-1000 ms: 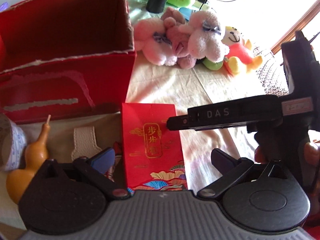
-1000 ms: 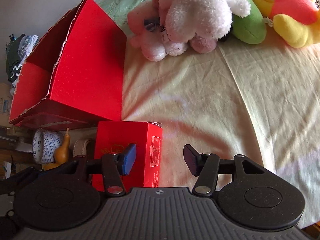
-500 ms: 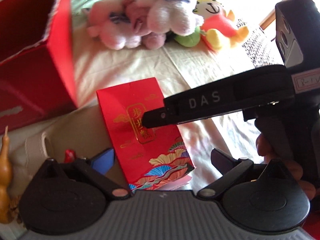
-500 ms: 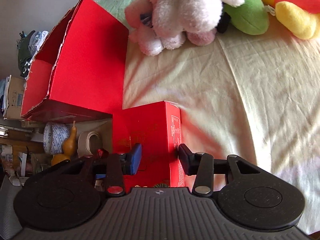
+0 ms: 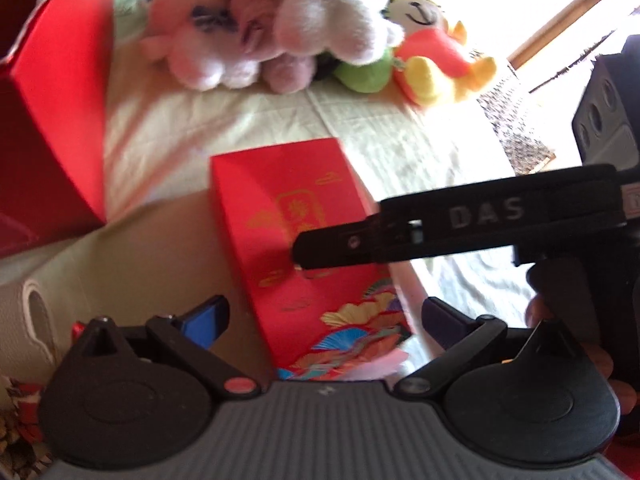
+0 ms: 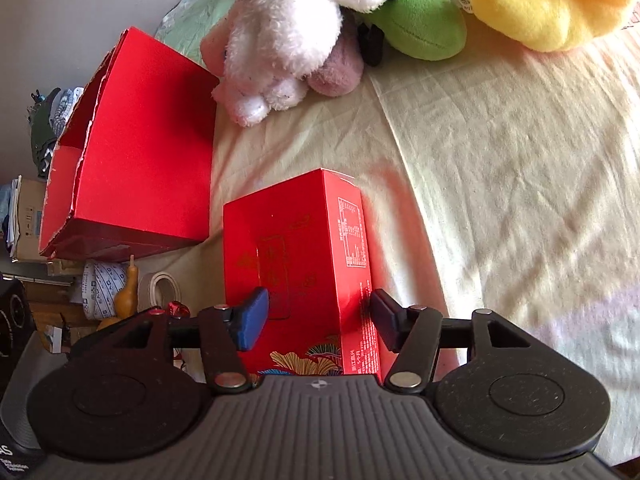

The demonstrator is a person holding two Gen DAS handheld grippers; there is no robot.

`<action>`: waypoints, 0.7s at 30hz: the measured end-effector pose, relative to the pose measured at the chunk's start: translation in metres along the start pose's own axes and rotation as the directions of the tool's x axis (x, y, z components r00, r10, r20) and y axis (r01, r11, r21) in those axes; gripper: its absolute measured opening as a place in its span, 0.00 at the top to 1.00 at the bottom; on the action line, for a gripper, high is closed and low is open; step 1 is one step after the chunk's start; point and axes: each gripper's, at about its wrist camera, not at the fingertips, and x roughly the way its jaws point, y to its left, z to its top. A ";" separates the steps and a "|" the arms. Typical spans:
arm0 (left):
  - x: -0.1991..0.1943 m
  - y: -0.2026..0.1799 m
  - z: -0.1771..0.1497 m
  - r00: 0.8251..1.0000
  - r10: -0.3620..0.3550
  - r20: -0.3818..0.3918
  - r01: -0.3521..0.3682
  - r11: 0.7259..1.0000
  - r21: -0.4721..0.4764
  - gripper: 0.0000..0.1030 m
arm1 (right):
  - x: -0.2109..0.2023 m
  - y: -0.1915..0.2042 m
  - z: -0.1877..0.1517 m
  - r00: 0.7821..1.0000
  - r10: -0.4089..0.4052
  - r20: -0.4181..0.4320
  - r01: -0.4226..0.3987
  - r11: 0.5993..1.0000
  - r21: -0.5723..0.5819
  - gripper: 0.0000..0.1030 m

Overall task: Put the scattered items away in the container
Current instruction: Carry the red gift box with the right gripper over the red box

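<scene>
The small red cardboard carton with gold lettering and a fan pattern (image 6: 296,264) lies flat on the pale yellow cloth (image 6: 500,184), just beside the near right corner of the large open-topped red cardboard box (image 6: 148,148), a narrow strip of cloth between them. The right hand-held gripper (image 6: 318,318) straddles the carton's near end. Its jaws have just been opening; the blue pad sits over the carton's top face and the dark pad stands just off its printed side edge, so the carton is between the fingers but released. In the left wrist view the right tool's black finger (image 5: 452,228) crosses above the carton (image 5: 296,248). The left hand-held gripper (image 5: 320,320) is spread wide, grasping nothing, its fingers flanking the carton's near corner.

To the carton's right the cloth lies bare and wrinkled. Beyond it, a pile of pink and white plush animals (image 6: 288,40), a green plush (image 6: 416,12) and a yellow and red plush (image 6: 552,0) line the far edge. Left of the carton, near the cloth's edge, sit a roll of beige tape (image 6: 158,286) and a small yellow gourd (image 6: 126,292).
</scene>
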 end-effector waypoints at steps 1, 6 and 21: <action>0.002 0.003 0.001 1.000 0.021 0.000 -0.021 1.000 -0.004 0.01 | 0.001 -0.002 0.002 1.000 0.008 0.002 -0.008 1.000 0.003 0.37; 0.003 0.000 0.001 0.999 -0.006 0.033 0.005 1.000 0.011 0.13 | 0.009 0.002 0.004 1.000 0.027 0.000 -0.027 1.000 -0.009 0.31; -0.020 -0.038 0.010 0.992 -0.007 0.123 -0.007 0.993 0.115 0.22 | -0.030 -0.005 -0.010 0.995 0.031 0.092 -0.029 0.999 -0.019 0.36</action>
